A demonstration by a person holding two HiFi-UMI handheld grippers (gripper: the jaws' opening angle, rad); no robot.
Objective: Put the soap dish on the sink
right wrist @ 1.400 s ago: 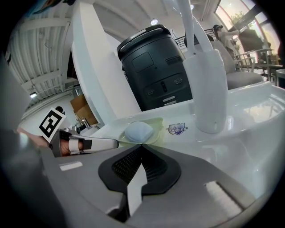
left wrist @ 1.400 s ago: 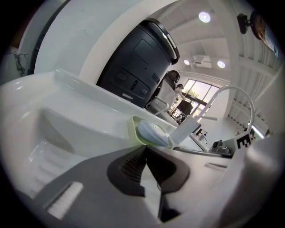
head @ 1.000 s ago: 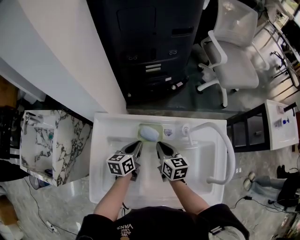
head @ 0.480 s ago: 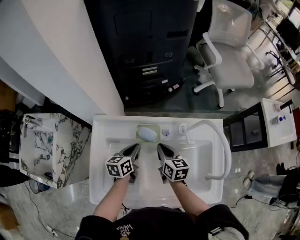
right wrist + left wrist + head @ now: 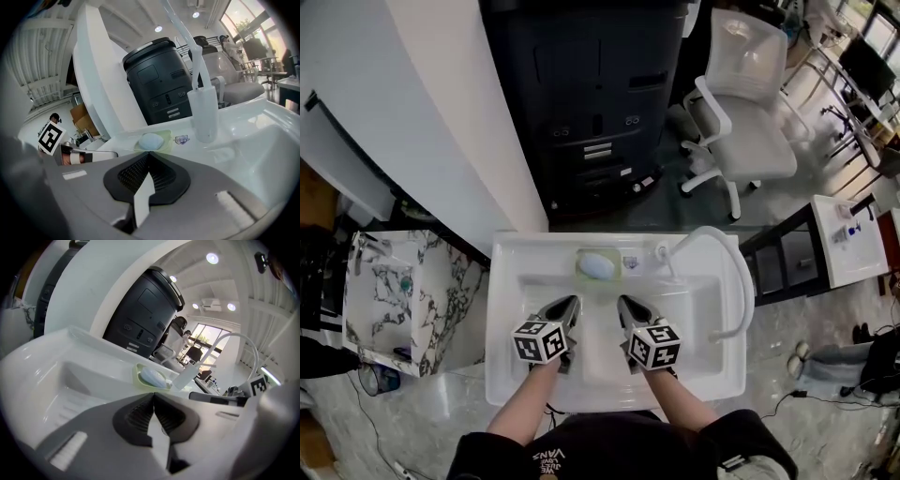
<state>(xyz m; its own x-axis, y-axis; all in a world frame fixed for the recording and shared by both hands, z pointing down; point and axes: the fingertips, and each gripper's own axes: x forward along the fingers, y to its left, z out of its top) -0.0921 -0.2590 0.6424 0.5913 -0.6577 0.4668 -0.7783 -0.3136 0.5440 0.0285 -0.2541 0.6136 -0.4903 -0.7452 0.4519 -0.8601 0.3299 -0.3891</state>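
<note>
A pale green soap dish (image 5: pixel 600 265) with a light blue soap in it rests on the back ledge of the white sink (image 5: pixel 511 281), left of the faucet base. It also shows in the left gripper view as the soap dish (image 5: pixel 151 378) and in the right gripper view as the soap dish (image 5: pixel 151 140). My left gripper (image 5: pixel 573 303) and right gripper (image 5: pixel 624 302) hover side by side over the basin, short of the dish. Both are shut with nothing between the jaws (image 5: pixel 153 394) (image 5: pixel 148 153).
A white curved faucet (image 5: pixel 727 272) arches over the sink's right side; its base (image 5: pixel 204 112) stands right of the dish. A marble-patterned cabinet (image 5: pixel 431 281) sits left of the sink. Behind it stand a black machine (image 5: pixel 581 103) and a white office chair (image 5: pixel 750 112).
Both grippers have drawn back from the soap dish toward the sink's front edge, staying shut. The dish stays on the ledge.
</note>
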